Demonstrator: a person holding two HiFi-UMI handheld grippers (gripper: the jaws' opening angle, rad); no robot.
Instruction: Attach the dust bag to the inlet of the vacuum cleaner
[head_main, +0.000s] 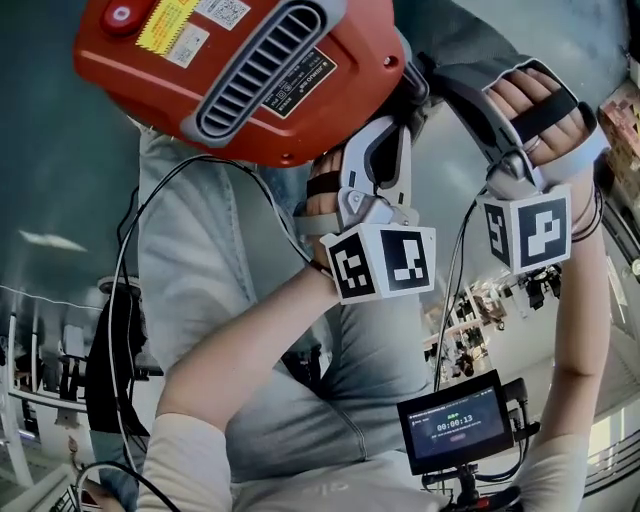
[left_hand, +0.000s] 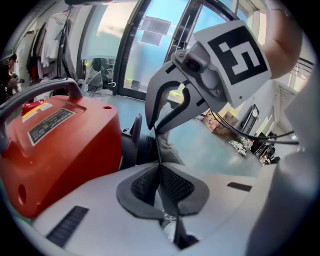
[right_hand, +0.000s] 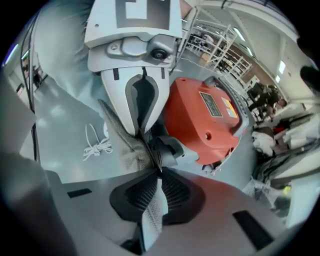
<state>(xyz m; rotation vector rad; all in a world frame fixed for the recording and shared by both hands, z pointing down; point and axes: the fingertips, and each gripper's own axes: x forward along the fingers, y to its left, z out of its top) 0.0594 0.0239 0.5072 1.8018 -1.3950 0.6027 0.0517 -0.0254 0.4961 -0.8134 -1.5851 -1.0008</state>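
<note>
The one thing I can read is the green timer on the small black monitor screen (head_main: 455, 425) low in the head view. It looks like 00:00:13, and the tiny line above it is too small for me. The red plastic vacuum cleaner body (head_main: 250, 80) carries a yellow sticker (head_main: 165, 22), a white sticker with a QR code (head_main: 222, 10) and a black rating plate (head_main: 298, 80), all with print too fine to make out. The left white cube (head_main: 382, 262) and the right white cube (head_main: 528, 232) bear only black-and-white square marker patterns.
</note>
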